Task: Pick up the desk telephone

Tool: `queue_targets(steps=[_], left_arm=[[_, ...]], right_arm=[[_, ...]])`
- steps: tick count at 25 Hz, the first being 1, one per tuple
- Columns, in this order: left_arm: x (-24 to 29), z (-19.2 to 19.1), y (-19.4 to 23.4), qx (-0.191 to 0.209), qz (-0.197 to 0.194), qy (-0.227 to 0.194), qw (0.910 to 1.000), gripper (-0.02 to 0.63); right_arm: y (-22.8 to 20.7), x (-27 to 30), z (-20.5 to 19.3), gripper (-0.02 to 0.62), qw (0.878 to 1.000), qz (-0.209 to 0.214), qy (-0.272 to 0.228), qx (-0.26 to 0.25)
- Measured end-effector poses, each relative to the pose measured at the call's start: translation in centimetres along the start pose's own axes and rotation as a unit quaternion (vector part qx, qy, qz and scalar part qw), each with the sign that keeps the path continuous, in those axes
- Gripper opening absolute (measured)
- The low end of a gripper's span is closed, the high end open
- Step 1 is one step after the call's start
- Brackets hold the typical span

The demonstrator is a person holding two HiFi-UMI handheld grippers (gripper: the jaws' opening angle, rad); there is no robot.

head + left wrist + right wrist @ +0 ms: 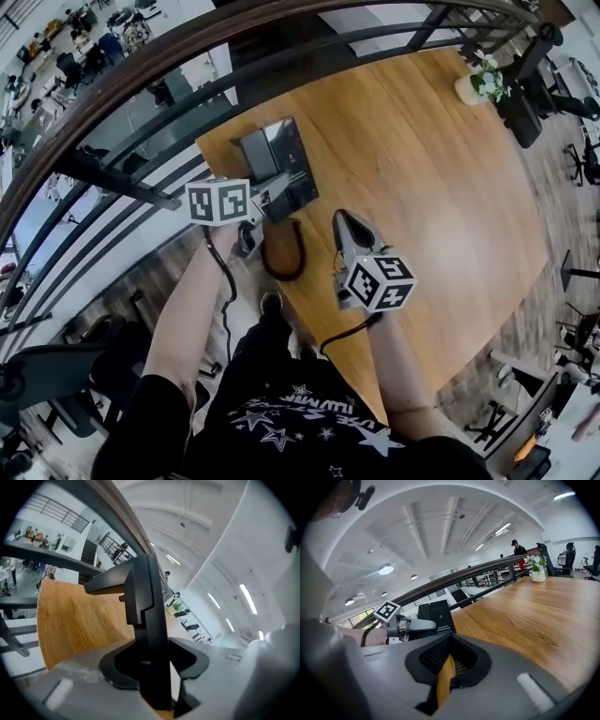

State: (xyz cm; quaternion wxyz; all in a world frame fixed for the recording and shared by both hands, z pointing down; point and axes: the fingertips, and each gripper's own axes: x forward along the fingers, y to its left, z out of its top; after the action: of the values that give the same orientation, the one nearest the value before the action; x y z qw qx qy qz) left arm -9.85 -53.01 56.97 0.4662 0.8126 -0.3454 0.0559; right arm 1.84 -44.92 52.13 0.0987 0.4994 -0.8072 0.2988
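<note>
The black desk telephone (pixel 281 159) stands at the far left corner of the wooden table (pixel 441 206), and its coiled cord (pixel 281 251) loops toward me. My left gripper (pixel 274 195) reaches in from the left at the phone's near end. In the left gripper view an upright black edge of the telephone (pixel 145 620) stands between the jaws of the left gripper (pixel 152 665). A pale sliver still shows beside the right pad. My right gripper (pixel 345 223) hovers over the table right of the cord, shut and empty. The right gripper view shows the telephone (pixel 436 616) ahead.
A dark railing (pixel 141 75) runs along the table's far and left sides, with a drop to a lower floor behind it. A potted plant (pixel 478 86) stands at the far right corner. Office chairs (pixel 530 94) stand beyond it.
</note>
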Motion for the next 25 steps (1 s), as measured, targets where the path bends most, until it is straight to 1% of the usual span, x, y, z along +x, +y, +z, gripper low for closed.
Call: queue_targets(steps=[3, 11, 16, 20, 25], left_arm=[[0.0, 0.1, -0.8, 0.018, 0.001, 0.000, 0.9998, 0.185], [-1.3, -1.1, -2.1, 0.010, -0.016, -0.001, 0.9998, 0.173], [-2.1, -2.7, -3.0, -0.017, -0.034, -0.007, 0.9993, 0.172], [-3.1, -4.3, -4.6, -0.036, -0.052, -0.015, 0.9979, 0.172], [-5.0, -6.0, -7.0, -0.048, -0.071, -0.041, 0.9955, 0.172]], right_arm=[[0.0, -0.3, 0.2, 0.002, 1.000, -0.001, -0.004, 0.003], [0.1, -1.5, 0.7, 0.002, 1.000, 0.002, -0.013, 0.008], [0.3, -2.5, 0.7, 0.002, 1.000, 0.004, -0.019, 0.011], [0.6, -3.9, 0.4, 0.002, 1.000, 0.007, -0.024, 0.012], [1.0, -5.9, -0.1, 0.002, 0.999, 0.012, -0.031, 0.009]])
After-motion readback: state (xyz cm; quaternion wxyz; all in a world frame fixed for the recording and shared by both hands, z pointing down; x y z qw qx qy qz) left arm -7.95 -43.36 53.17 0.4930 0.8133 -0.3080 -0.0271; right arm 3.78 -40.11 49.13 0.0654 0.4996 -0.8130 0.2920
